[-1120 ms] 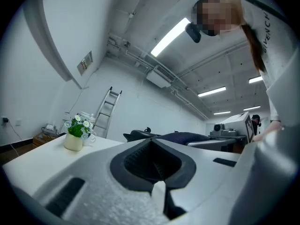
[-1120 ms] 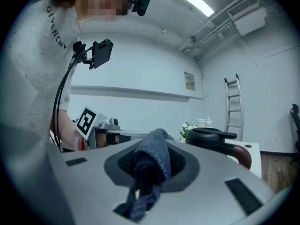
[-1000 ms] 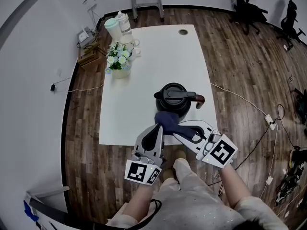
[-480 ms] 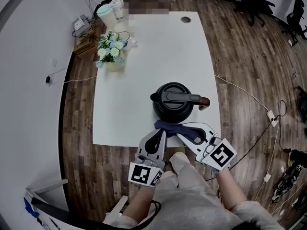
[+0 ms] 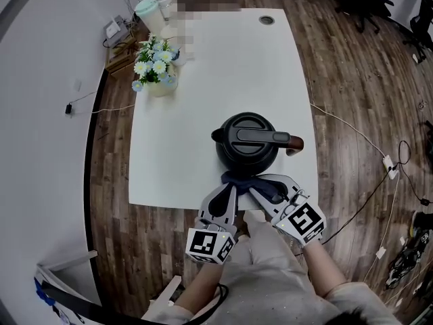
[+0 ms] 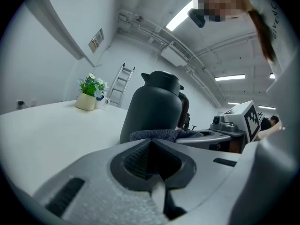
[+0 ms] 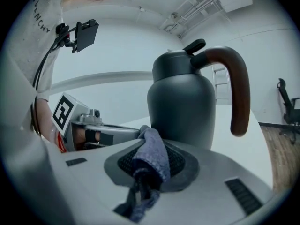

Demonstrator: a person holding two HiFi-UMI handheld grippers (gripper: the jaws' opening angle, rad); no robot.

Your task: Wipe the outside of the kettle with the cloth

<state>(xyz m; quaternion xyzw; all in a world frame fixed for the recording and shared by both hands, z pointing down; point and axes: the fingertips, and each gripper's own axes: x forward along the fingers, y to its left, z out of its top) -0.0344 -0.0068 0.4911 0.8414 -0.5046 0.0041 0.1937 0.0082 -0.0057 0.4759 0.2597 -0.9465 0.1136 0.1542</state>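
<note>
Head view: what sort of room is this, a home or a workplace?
Most likely an office or lab: a long white table, swivel office chairs by the far wall, and ceiling strip lights in the left gripper view.

Grey left tool and right tool carry black-and-white marker cubes.

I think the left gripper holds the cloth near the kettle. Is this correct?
Not quite: the right gripper holds the cloth near the kettle. The right gripper view shows the cloth pinched between its jaws.
</note>
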